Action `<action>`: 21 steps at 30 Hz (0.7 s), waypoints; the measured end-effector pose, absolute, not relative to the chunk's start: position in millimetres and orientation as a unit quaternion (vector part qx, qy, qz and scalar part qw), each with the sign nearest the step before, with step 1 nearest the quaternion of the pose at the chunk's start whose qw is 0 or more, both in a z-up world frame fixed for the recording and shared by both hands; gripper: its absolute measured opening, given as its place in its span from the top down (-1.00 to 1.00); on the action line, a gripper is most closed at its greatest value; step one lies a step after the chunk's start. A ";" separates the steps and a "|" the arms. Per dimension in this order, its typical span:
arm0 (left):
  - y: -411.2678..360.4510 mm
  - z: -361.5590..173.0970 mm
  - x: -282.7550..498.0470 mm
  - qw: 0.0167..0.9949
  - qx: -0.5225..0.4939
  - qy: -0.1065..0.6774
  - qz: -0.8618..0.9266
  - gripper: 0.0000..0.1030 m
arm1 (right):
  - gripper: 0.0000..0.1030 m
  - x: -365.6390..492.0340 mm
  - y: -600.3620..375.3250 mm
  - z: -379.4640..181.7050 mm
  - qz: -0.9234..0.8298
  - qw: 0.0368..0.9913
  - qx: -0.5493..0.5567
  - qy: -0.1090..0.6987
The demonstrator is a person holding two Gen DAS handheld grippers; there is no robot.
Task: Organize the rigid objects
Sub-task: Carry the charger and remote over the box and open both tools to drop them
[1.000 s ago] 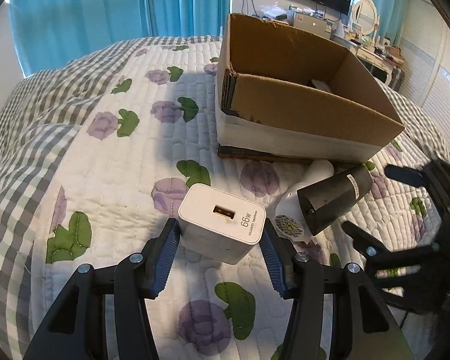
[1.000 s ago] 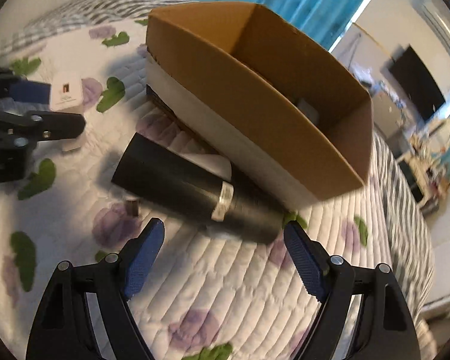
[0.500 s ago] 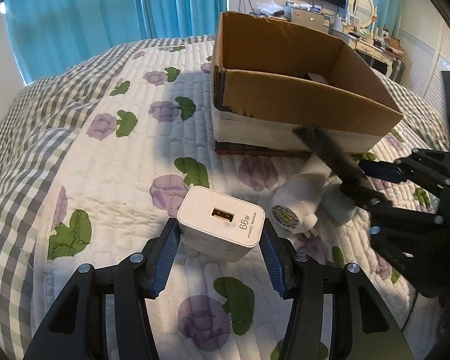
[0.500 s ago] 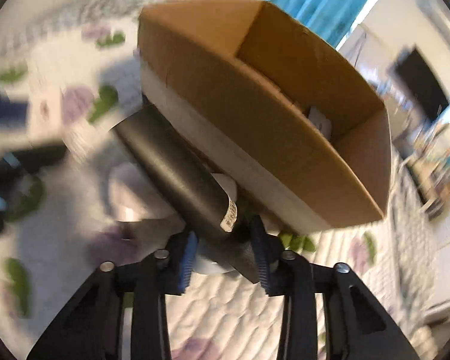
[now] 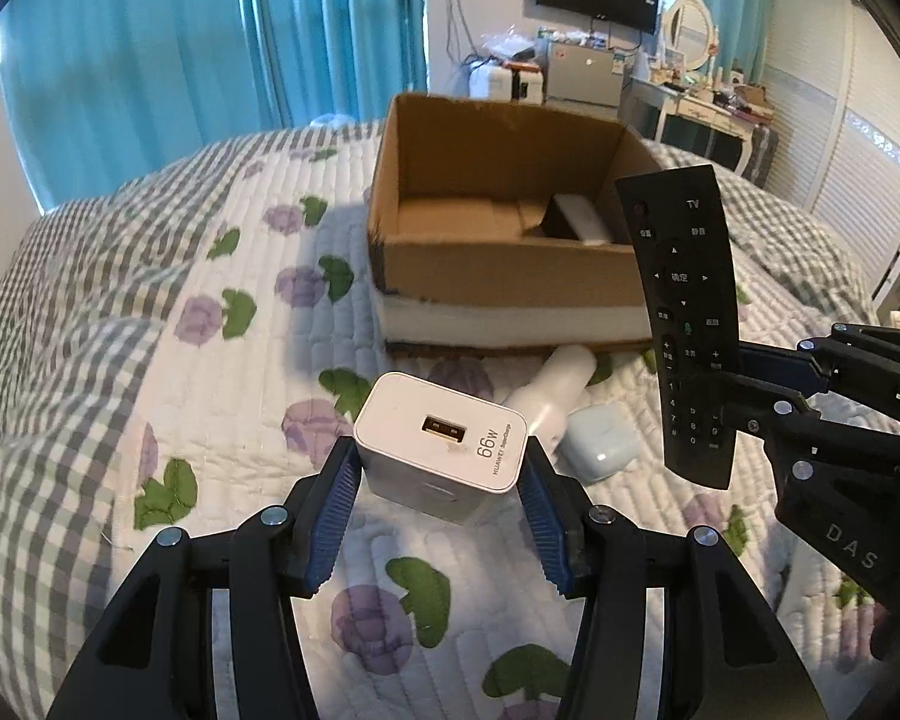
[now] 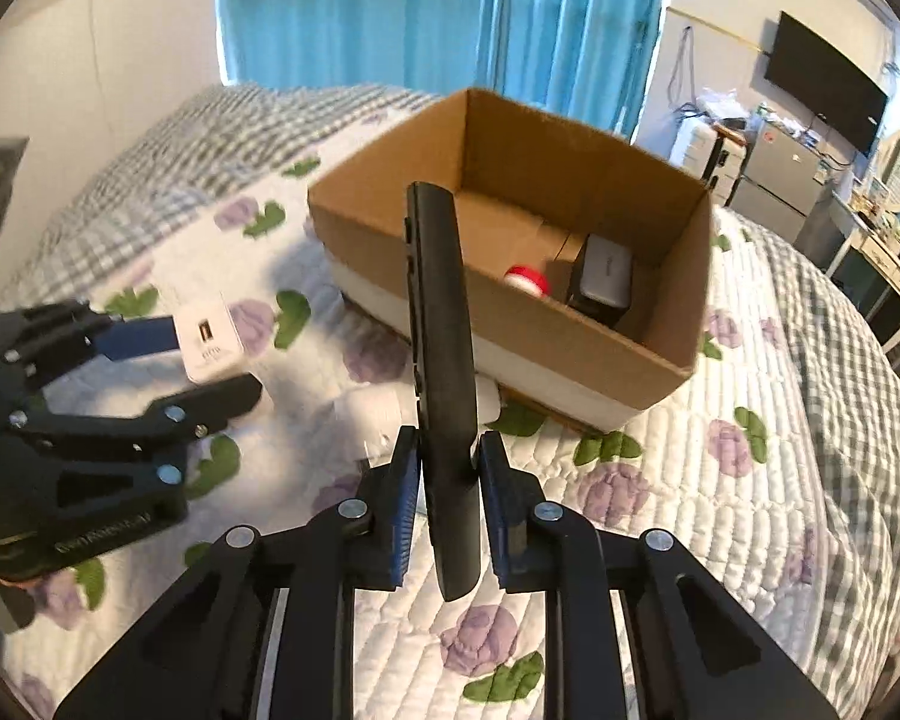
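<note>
Left gripper (image 5: 441,501) fingers clamp white square USB charger block (image 5: 441,441), raised above the quilted floral bed (image 5: 210,396). Right gripper (image 6: 448,495) fingers pinch black TV remote (image 6: 441,360) upright, near open brown cardboard box (image 6: 648,360) at mid-bed.

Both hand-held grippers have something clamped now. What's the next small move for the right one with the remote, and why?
Probably carry the remote forward over the cardboard box rim before opening. The right hand-held gripper pinches it near its lower end, lifted clear of the quilt, short of the box. Aim for the bare floor on the near-left; a dark charger block and a red-capped item sit at the right.
</note>
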State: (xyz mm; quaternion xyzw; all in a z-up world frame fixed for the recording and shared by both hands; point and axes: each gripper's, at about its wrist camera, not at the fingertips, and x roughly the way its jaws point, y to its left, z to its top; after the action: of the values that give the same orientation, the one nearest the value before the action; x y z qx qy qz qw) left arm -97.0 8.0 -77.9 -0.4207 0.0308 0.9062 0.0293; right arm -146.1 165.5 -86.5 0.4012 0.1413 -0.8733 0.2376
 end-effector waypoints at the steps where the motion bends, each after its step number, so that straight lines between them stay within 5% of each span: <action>1: 9.2 -73.1 -97.4 0.032 -0.417 0.031 0.908 -0.05 | 0.64 -142.1 164.0 -82.7 -0.874 0.237 0.400 0.138; 21: 32.0 28.2 -208.4 0.048 -0.341 0.058 0.937 -0.05 | 0.64 -199.6 192.0 33.5 -0.920 0.194 0.320 0.119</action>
State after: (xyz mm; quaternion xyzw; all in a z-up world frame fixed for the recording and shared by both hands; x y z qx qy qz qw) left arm -208.4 32.0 28.2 -0.3410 0.0583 0.9370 0.0481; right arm -199.6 192.0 33.5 0.3201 0.1189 -0.9196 0.1941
